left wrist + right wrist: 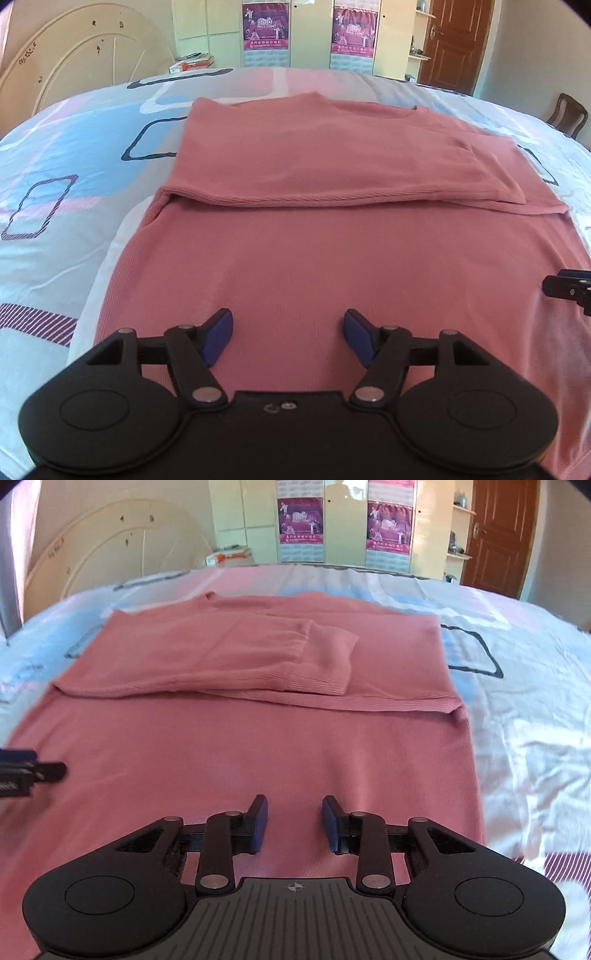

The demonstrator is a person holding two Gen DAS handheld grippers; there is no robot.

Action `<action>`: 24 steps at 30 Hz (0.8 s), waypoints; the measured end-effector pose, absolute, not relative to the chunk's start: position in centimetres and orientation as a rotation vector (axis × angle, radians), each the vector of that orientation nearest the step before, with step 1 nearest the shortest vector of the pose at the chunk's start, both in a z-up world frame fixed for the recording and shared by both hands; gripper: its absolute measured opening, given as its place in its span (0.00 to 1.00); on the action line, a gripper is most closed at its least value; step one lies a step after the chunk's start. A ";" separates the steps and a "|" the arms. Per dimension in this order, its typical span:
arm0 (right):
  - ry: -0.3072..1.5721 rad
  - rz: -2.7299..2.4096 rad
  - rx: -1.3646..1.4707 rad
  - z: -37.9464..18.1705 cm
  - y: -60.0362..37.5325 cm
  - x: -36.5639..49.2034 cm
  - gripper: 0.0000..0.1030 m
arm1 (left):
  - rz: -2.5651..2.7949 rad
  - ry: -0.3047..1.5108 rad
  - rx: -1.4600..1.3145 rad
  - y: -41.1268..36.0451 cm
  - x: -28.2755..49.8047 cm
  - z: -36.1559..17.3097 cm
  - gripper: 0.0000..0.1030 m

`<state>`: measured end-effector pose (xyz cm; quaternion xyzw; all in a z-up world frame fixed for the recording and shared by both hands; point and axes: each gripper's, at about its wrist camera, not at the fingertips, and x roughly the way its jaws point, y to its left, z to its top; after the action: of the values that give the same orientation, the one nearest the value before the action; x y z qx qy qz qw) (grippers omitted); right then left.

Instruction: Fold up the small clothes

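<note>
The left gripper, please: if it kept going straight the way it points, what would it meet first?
Most likely the flat lower body of the pink sweater, ahead of the open left gripper and short of the folded sleeves; depth is uncertain.

My pink ribbed knit sweater point(332, 258) runs out of sight under my own gripper bodies, so its near hem is hidden in both views. My right gripper point(569, 288) is cut off by the left view's edge; my left gripper point(29, 771) shows only as a blurred sliver. The purple wall posters point(300, 520) carry print too small to read.
</note>
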<state>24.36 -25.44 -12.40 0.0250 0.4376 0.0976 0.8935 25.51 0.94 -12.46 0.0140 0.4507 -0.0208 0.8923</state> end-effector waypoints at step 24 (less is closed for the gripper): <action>0.946 0.068 0.075 -11.5 -21.8 14.5 0.52 | -0.113 0.942 0.084 1.9 18.1 -12.5 0.72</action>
<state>14.45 -21.83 -11.52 0.0360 0.4552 0.0328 0.8891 18.13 1.86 -12.53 0.0406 0.4535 -0.0542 0.8887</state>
